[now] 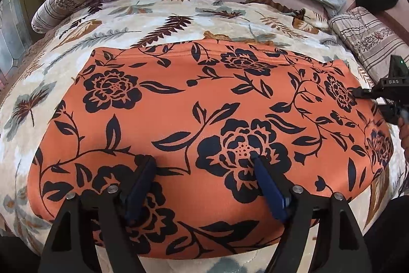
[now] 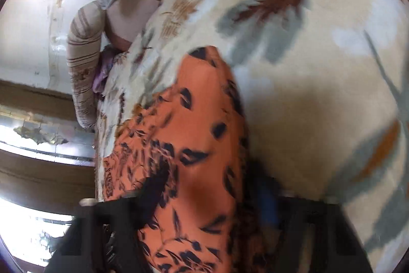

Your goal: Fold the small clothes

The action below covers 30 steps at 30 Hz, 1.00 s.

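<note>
The orange floral garment (image 1: 194, 124) lies spread flat on the leaf-print bedspread (image 1: 163, 17). The left gripper (image 1: 204, 165) hovers low over its near half, blue fingers (image 1: 268, 188) spread apart, holding nothing. The right gripper (image 1: 358, 94) reaches sideways onto the garment's right edge; whether its fingers pinch the cloth cannot be told.

The garment (image 1: 194, 119) is orange fabric printed with dark navy flowers, leaves and vines. It lies spread flat on the leaf-patterned bedspread (image 1: 153, 17), with a stitched hem along its far edge. Its right-hand edge is lifted off the bedspread.
</note>
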Each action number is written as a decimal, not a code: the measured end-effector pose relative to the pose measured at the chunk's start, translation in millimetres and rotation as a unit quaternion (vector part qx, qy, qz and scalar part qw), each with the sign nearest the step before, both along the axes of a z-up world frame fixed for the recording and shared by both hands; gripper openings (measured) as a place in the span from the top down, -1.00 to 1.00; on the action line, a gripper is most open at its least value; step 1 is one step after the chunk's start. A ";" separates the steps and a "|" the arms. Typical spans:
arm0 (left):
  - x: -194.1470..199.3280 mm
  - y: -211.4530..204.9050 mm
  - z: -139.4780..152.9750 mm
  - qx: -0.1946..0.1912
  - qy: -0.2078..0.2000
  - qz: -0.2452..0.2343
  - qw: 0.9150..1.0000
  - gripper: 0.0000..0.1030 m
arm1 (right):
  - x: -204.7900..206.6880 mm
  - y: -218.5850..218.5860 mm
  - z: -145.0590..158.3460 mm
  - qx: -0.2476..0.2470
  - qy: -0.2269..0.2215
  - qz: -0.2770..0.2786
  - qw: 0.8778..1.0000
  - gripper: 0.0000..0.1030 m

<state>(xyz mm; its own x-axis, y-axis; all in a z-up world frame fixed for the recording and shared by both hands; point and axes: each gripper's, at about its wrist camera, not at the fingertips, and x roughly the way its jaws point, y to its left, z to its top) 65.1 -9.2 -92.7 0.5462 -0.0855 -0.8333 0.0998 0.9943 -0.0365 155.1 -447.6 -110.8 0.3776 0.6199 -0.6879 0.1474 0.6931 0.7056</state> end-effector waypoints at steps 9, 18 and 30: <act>-2.1 -1.0 -0.7 -0.001 -0.001 -0.002 1.000 -0.58 | -11.9 -8.4 1.8 -0.061 -0.005 -0.067 0.996 0.41; -22.5 23.6 34.3 -0.052 -0.037 0.025 0.998 -0.58 | -45.1 52.7 105.0 -0.099 -0.141 -0.038 0.984 0.38; -54.4 175.6 42.5 -0.211 -0.004 0.169 0.963 -0.58 | -75.5 130.0 22.4 -0.047 -0.058 0.039 0.996 0.38</act>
